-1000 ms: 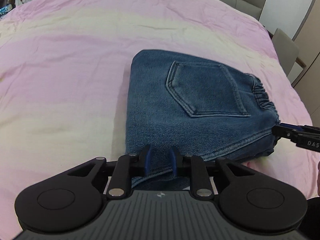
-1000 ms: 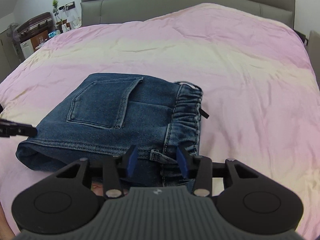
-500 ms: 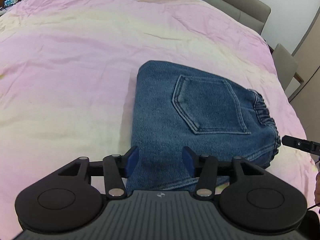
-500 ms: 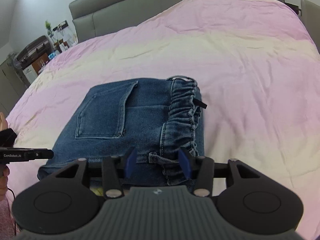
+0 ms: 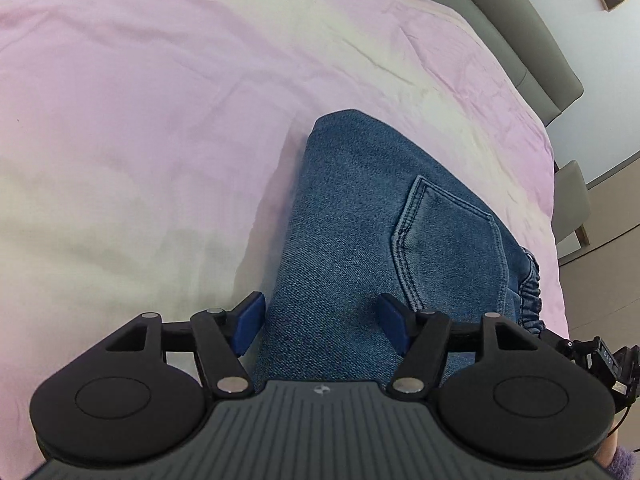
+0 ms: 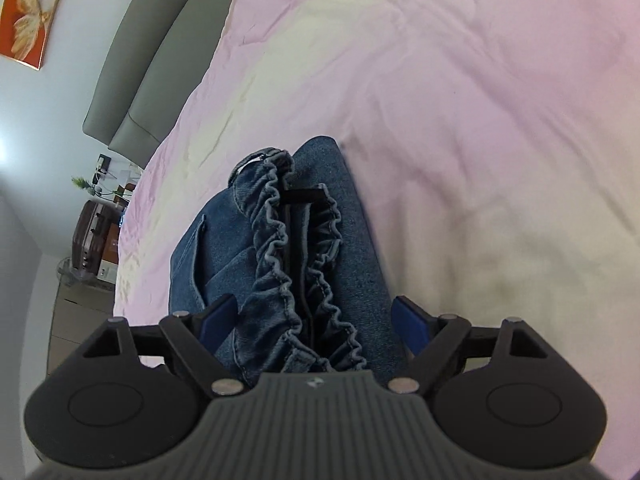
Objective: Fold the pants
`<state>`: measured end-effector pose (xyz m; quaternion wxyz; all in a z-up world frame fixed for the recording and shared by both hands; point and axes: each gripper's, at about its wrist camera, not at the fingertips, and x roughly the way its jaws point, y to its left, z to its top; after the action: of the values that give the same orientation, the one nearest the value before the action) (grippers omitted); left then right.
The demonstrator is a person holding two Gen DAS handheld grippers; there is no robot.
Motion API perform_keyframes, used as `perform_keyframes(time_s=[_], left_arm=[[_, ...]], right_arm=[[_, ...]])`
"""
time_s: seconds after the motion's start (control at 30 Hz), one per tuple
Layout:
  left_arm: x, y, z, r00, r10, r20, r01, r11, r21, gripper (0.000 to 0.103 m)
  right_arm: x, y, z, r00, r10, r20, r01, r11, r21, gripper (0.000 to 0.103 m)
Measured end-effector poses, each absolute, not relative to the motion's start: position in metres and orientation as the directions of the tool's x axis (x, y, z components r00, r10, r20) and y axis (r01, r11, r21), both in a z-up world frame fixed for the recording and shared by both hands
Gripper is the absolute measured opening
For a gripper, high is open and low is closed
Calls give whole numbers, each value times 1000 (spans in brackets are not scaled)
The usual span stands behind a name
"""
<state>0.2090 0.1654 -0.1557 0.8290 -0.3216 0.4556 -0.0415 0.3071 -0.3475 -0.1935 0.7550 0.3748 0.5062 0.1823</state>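
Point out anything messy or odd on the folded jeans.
Little stands out. The jeans lie folded on the bedspread; only a black drawstring end pokes out sideways from the gathered waistband.

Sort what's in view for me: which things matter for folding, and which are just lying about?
Job:
folded jeans
elastic waistband
left gripper, open
right gripper, open
pink bedspread, the work surface

Lying about:
grey headboard
wall picture
bedside clutter
chair
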Motion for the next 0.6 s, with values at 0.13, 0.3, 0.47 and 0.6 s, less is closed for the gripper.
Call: perform_keyframes(time_s=[0.13, 0.3, 0.47, 0.6], left_arm=[[217, 169, -167, 576, -396, -715, -246, 750, -613, 76], [217, 168, -171, 588, -395, -706, -230, 755, -614, 60], [211, 168, -164, 599, -375, -708, -233, 764, -602, 42], [203, 168, -156, 614, -368, -698, -224, 767, -601, 32]], right_arm=[[322, -343, -215, 367, 697, -616, 141, 613, 777, 84], [333, -330, -215, 332, 689, -645, 87, 658, 748, 74], [333, -327, -205, 318, 685, -656, 40, 681, 731, 59], [330, -323, -186, 329, 667, -669, 7, 706, 708, 49]])
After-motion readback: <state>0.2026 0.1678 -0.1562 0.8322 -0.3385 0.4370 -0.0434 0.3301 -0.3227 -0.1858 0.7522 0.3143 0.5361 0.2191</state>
